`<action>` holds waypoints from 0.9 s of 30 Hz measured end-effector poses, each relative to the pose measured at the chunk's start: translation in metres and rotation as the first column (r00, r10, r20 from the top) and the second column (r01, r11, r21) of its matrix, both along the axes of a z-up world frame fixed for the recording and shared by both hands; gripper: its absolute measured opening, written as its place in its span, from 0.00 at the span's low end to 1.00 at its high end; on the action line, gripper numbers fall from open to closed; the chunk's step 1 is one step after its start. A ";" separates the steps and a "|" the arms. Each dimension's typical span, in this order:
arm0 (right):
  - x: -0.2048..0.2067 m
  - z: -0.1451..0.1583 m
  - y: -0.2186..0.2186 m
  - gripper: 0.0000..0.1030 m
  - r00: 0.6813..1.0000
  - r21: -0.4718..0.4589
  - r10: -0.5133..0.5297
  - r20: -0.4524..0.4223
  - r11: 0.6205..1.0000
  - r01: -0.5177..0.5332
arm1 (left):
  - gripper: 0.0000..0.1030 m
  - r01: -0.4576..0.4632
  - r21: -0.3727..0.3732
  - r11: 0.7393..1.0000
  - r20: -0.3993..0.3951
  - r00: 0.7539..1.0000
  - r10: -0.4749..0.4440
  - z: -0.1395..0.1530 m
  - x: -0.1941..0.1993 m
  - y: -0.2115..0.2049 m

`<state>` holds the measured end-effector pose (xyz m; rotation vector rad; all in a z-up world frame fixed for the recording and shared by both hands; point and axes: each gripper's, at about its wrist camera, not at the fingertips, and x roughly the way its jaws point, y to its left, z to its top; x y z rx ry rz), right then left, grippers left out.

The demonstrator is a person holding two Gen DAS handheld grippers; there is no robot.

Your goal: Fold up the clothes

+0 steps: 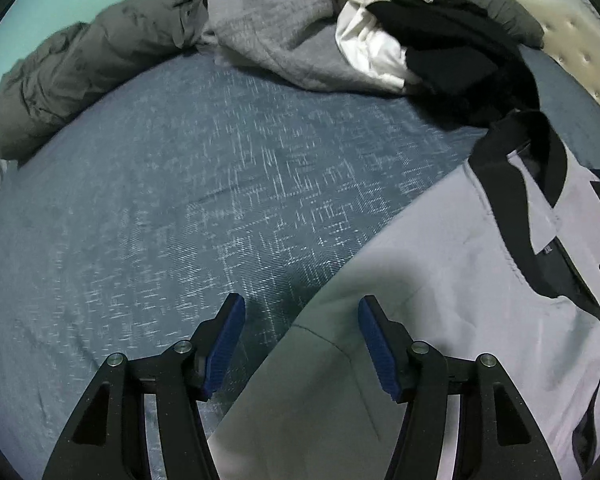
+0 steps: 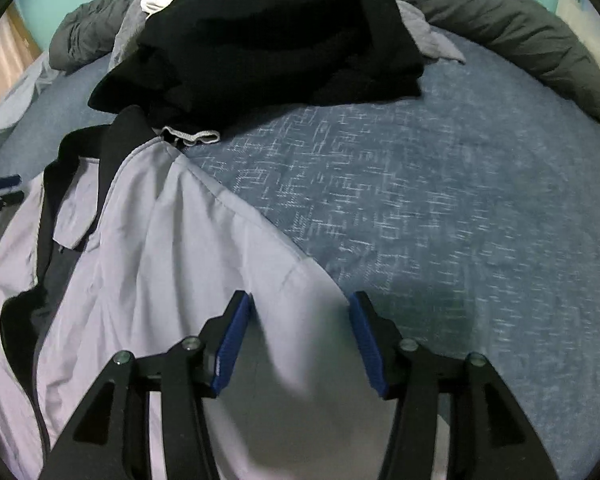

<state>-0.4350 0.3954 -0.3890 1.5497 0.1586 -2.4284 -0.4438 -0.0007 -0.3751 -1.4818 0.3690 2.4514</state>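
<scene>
Left wrist: your left hand-held gripper (image 1: 302, 314) is spread wide, empty, over the sleeve edge of the grey jacket (image 1: 460, 280) lying on the bed (image 1: 180, 180)
Right wrist: your right hand-held gripper (image 2: 300, 312) also gapes, straddling the jacket's other sleeve; black clothes pile (image 2: 268, 40) behind

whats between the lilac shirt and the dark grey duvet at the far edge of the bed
Mostly bare blue bedsheet, seen in the right wrist view between the lilac shirt and the grey duvet. A black garment is piled to the left.
</scene>
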 end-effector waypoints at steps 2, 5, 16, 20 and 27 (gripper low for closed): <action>-0.002 -0.003 -0.001 0.24 1.000 -0.019 0.003 0.003 1.000 -0.003 | 0.61 0.007 0.001 1.000 0.014 1.000 -0.007 -0.005 -0.002 0.000; 0.000 -0.005 -0.003 0.09 1.000 -0.026 0.015 -0.005 1.000 -0.015 | 0.43 0.036 0.017 0.999 0.023 0.999 -0.037 -0.008 0.001 0.003; 0.003 0.052 -0.001 0.03 0.970 0.033 -0.022 -0.241 0.999 0.031 | 0.03 0.044 -0.010 0.999 -0.048 0.998 -0.044 0.020 0.002 0.013; -0.013 0.071 0.006 0.03 0.958 0.036 -0.051 -0.281 0.997 0.064 | 0.03 -0.001 0.017 1.000 -0.087 0.996 0.003 0.039 -0.017 0.008; -0.034 0.046 0.016 0.03 0.977 0.039 -0.086 -0.196 0.995 0.095 | 0.03 -0.046 0.043 0.998 -0.061 0.997 0.049 0.031 -0.054 0.020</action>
